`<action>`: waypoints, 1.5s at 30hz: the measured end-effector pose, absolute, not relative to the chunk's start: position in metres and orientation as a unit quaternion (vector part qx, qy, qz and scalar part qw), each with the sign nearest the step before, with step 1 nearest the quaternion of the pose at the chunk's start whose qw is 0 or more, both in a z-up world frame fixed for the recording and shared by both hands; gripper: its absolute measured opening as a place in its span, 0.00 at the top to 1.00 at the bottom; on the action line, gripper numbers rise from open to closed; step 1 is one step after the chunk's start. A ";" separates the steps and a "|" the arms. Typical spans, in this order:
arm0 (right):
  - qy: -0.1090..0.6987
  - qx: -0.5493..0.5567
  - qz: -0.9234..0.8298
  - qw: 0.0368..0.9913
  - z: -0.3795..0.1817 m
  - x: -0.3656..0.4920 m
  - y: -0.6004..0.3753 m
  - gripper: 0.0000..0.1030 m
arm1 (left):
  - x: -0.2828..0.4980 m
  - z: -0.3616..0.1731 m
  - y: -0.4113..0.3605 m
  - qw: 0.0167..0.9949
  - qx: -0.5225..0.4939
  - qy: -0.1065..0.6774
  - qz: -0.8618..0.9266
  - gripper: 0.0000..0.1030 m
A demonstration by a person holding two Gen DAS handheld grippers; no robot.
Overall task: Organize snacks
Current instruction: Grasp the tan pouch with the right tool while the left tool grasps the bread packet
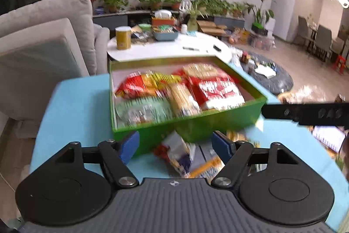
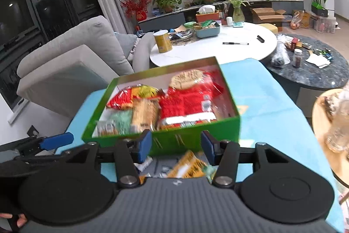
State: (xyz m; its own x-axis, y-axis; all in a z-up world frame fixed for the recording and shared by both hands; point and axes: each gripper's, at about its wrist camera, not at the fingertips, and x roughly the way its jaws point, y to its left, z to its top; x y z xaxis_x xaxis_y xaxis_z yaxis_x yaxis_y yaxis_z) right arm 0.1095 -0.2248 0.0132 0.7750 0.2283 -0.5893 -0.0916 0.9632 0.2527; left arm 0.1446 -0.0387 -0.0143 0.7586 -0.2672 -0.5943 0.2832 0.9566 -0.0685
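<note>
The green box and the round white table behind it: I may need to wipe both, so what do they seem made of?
Green rectangular box: probably coated cardboard, with thin straight walls, a white lining and a slight sheen. Round white table: glossy, faintly veined, stone-like top; material uncertain.

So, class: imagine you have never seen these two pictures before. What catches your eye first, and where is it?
The bright green box packed with red and yellow snack packets sits mid-frame on the turquoise cloth. More packets lie loose in front of it, behind the left gripper and right gripper, both open.
</note>
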 end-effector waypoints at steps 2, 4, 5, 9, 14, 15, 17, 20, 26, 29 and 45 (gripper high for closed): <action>0.323 0.106 0.081 0.937 0.012 0.102 -0.228 0.53 | 0.141 -0.021 -0.043 0.935 0.020 0.322 -0.146 0.29; 0.323 0.100 0.081 0.938 0.011 0.095 -0.230 0.52 | 0.137 -0.027 -0.047 0.931 0.023 0.330 -0.152 0.29; 0.324 0.095 0.083 0.937 0.009 0.092 -0.231 0.51 | 0.135 -0.030 -0.048 0.929 0.026 0.334 -0.158 0.27; 0.337 0.047 0.108 0.934 -0.001 0.080 -0.237 0.39 | 0.132 -0.040 -0.060 0.917 0.064 0.342 -0.195 0.20; 0.367 -0.029 0.197 0.909 -0.025 0.070 -0.245 0.29 | 0.129 -0.047 -0.076 0.907 0.114 0.337 -0.227 0.20; 0.372 -0.043 0.210 0.903 -0.029 0.070 -0.246 0.28 | 0.129 -0.048 -0.079 0.905 0.124 0.335 -0.231 0.20; 0.378 -0.070 0.224 0.896 -0.037 0.071 -0.249 0.28 | 0.128 -0.050 -0.085 0.902 0.143 0.333 -0.236 0.20; 0.386 -0.096 0.250 0.883 -0.045 0.071 -0.253 0.23 | 0.131 -0.053 -0.091 0.897 0.159 0.337 -0.238 0.19; 0.408 -0.140 0.269 0.861 -0.059 0.075 -0.257 0.19 | 0.137 -0.063 -0.096 0.886 0.180 0.353 -0.241 0.19; 0.417 -0.156 0.264 0.855 -0.068 0.074 -0.259 0.19 | 0.139 -0.066 -0.097 0.882 0.188 0.358 -0.241 0.19; 0.434 -0.120 0.241 0.860 -0.075 0.082 -0.268 0.19 | 0.156 -0.074 -0.095 0.873 0.149 0.406 -0.224 0.46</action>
